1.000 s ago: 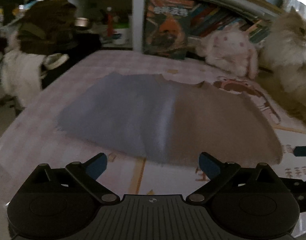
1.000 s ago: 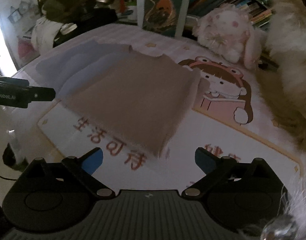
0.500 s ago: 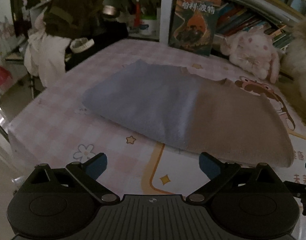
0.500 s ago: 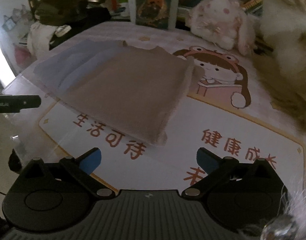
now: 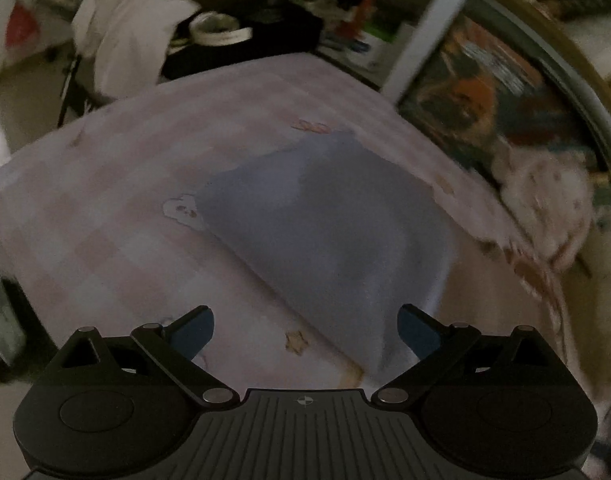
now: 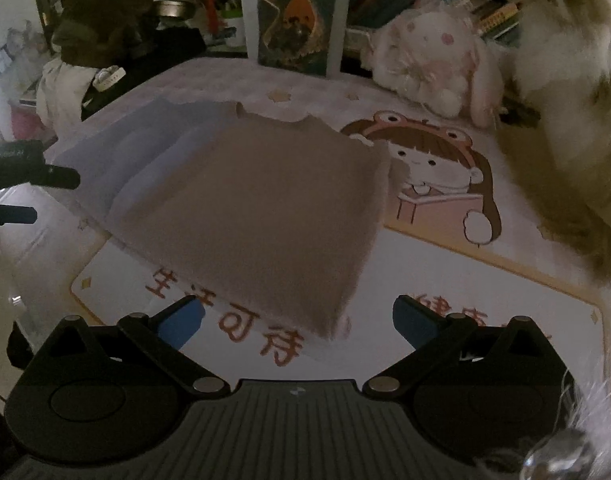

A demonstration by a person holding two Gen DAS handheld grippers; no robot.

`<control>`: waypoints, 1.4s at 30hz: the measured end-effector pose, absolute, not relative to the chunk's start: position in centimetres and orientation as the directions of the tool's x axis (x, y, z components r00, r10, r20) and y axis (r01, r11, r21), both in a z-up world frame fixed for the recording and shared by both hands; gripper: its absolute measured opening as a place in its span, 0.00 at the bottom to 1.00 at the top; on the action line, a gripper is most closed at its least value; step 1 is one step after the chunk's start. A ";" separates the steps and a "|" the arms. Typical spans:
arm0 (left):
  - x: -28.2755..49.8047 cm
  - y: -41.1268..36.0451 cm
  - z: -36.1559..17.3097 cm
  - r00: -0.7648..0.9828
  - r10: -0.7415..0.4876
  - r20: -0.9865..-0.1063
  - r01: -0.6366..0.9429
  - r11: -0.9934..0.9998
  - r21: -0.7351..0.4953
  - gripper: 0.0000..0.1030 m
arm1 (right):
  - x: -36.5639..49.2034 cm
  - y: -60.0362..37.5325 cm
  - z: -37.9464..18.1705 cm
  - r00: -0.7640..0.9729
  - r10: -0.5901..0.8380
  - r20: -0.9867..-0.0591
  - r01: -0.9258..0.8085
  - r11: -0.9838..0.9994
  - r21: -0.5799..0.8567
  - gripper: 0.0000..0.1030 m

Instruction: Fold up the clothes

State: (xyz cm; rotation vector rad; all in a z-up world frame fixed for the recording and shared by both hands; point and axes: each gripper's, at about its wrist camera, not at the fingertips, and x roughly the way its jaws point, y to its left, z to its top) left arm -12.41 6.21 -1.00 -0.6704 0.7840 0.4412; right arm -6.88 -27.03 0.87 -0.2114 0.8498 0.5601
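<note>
A: Blue pads on both tools, spread wide. The left gripper grips nothing; its fingers hang just above the near corner of the garment.

B: Same for the right gripper: released, empty, near the garment's front edge, apart from it.

A: Garment is two-tone, blue-grey half toward the left tool, tan half toward the right. Lies flat, folded, on the table cover.

B: Cover is pink check on the left side, with a cartoon girl print and red characters on the right. The tan edge overlaps the red characters.

A: Left view is blurred, so little detail there. The left tool's tip shows at the right view's left edge.

B: Behind the garment: a standing book, a white plush rabbit, a long-haired cat at far right.

A: Back left, a pile of dark and white clothes.
</note>
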 end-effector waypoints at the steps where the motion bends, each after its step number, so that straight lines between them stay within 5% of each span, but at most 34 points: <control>1: -12.3 6.9 -1.3 0.635 0.109 -0.764 -0.603 0.688 -0.404 0.97 | -6.8 -26.8 0.9 0.530 0.378 -0.759 -0.545 0.838 0.037 1.00; 15: -10.8 12.7 -4.0 0.670 0.050 -0.741 -0.713 0.323 -0.623 0.89 | -5.2 -26.4 2.4 0.589 0.349 -0.728 -0.466 0.884 0.047 1.00; 21: -9.9 13.5 -4.1 0.648 0.101 -0.755 -0.744 0.292 -0.600 0.55 | -4.0 -27.5 2.4 0.614 0.301 -0.730 -0.359 0.930 0.082 0.95; 23: -9.8 13.4 -4.3 0.637 0.121 -0.761 -0.755 0.297 -0.585 0.41 | -3.5 -28.1 2.3 0.621 0.288 -0.729 -0.315 0.943 0.104 0.81; 25: -9.7 13.4 -4.4 0.639 0.134 -0.758 -0.751 0.325 -0.575 0.35 | -3.0 -28.5 1.9 0.610 0.276 -0.742 -0.276 0.953 0.128 0.54; 28: -9.6 13.3 -4.5 0.648 0.138 -0.749 -0.732 0.385 -0.562 0.20 | -2.5 -28.9 0.9 0.580 0.272 -0.768 -0.231 0.959 0.166 0.35; 30: -9.6 12.8 -4.0 0.666 0.147 -0.731 -0.704 0.449 -0.550 0.10 | -2.2 -29.1 0.2 0.558 0.274 -0.783 -0.207 0.960 0.188 0.31; 35: -9.0 10.6 -1.6 0.758 0.161 -0.631 -0.540 0.697 -0.471 0.11 | -1.7 -28.5 -0.6 0.526 0.254 -0.812 -0.188 0.965 0.181 0.31; 42: -9.3 13.6 -4.3 0.742 0.072 -0.667 -0.596 0.528 -0.605 0.24 | -1.5 -27.8 -0.9 0.519 0.230 -0.823 -0.185 0.970 0.155 0.31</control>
